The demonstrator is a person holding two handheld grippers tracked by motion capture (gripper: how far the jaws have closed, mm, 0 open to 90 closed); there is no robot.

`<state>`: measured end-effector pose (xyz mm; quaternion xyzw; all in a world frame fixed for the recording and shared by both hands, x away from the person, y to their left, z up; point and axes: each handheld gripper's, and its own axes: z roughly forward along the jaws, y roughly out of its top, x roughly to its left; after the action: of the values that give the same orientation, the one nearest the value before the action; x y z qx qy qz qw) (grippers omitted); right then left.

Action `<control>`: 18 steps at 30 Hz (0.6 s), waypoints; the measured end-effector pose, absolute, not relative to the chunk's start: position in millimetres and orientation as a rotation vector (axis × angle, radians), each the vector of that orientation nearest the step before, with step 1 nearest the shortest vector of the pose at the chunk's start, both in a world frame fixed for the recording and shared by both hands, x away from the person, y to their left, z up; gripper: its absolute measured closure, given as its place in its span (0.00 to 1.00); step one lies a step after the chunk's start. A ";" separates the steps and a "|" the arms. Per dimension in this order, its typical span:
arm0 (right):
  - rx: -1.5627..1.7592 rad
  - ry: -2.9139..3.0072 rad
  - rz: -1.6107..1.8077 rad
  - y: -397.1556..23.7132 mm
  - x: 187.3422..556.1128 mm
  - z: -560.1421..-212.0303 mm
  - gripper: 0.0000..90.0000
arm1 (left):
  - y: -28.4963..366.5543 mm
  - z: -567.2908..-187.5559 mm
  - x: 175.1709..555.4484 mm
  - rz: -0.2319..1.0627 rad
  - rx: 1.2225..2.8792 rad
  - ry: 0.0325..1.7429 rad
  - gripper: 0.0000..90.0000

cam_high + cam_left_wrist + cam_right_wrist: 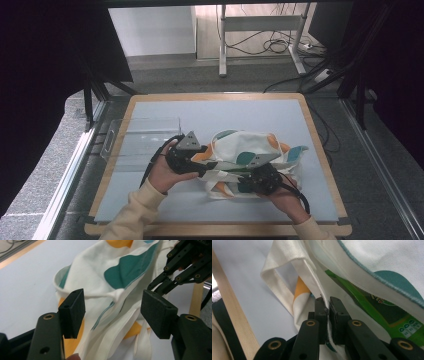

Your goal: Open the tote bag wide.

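The right claw (328,305) pinches the near hem of the cloth bag (250,150) on the bench (150,200), while the left claw (117,312) gapes wide, fabric dead ahead between its pads.

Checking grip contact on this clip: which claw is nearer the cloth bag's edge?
Right. The right claw is shut on the cloth bag at its edge; the left claw stands open around a fold, pads not pressing.
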<state>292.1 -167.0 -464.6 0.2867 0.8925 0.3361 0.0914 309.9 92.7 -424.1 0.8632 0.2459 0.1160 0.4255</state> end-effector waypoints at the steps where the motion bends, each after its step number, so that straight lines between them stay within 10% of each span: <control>1: 0.851 2.652 0.998 -166.9 291.7 -464.6 0.94 | 90.0 -424.1 311.0 0.287 2.162 0.610 0.41; 18: 0.861 2.668 1.023 -168.5 294.5 -465.0 0.94 | 60.7 -441.0 344.8 0.168 2.235 0.553 0.43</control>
<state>294.5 -168.5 -465.0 0.2875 0.8912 0.3418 0.0788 344.8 60.7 -441.0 0.8853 0.2191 0.0665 0.4047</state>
